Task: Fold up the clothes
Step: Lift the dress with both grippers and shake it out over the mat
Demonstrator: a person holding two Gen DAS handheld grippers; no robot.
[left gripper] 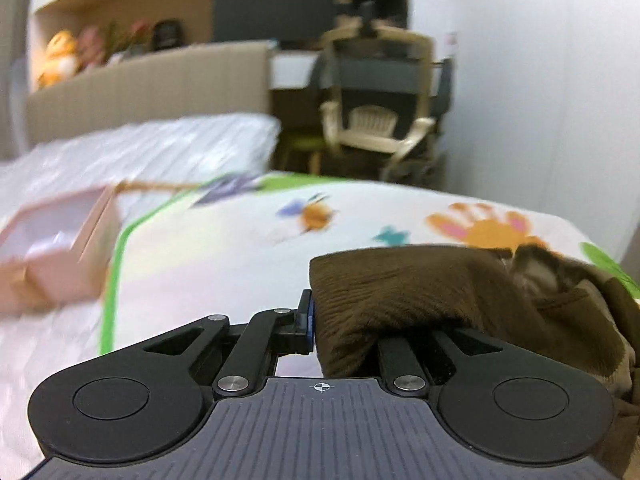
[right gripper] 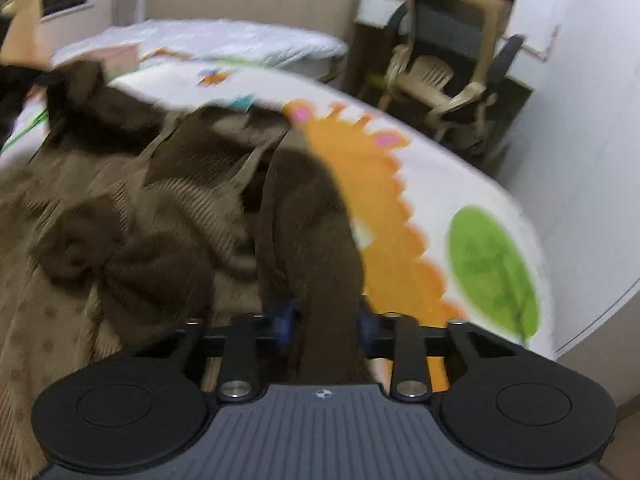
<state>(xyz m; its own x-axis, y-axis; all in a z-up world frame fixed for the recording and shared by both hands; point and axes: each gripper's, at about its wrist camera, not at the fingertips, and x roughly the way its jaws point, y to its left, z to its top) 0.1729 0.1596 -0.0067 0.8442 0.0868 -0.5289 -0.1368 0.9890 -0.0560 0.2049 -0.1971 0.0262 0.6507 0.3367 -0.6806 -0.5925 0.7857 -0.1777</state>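
A brown ribbed garment (right gripper: pixel 132 208) lies bunched on a white bedspread (right gripper: pixel 440 184) printed with cartoon animals. My right gripper (right gripper: pixel 325 326) is shut on a dark brown strip of the garment that runs forward between the blue pads. In the left wrist view, my left gripper (left gripper: pixel 316 324) is shut on a fold of the same brown garment (left gripper: pixel 420 292). The cloth covers its right finger; the left finger's blue pad (left gripper: pixel 309 322) presses against the fabric. The garment hangs over to the right of that gripper.
A pink box (left gripper: pixel 52 260) sits on the bed at the left. A beige headboard (left gripper: pixel 148 84) and white quilt (left gripper: pixel 160 148) lie behind. A cream plastic chair (left gripper: pixel 372 128) and an office chair (right gripper: pixel 448 40) stand beyond the bed. A white wall (right gripper: pixel 580 120) is on the right.
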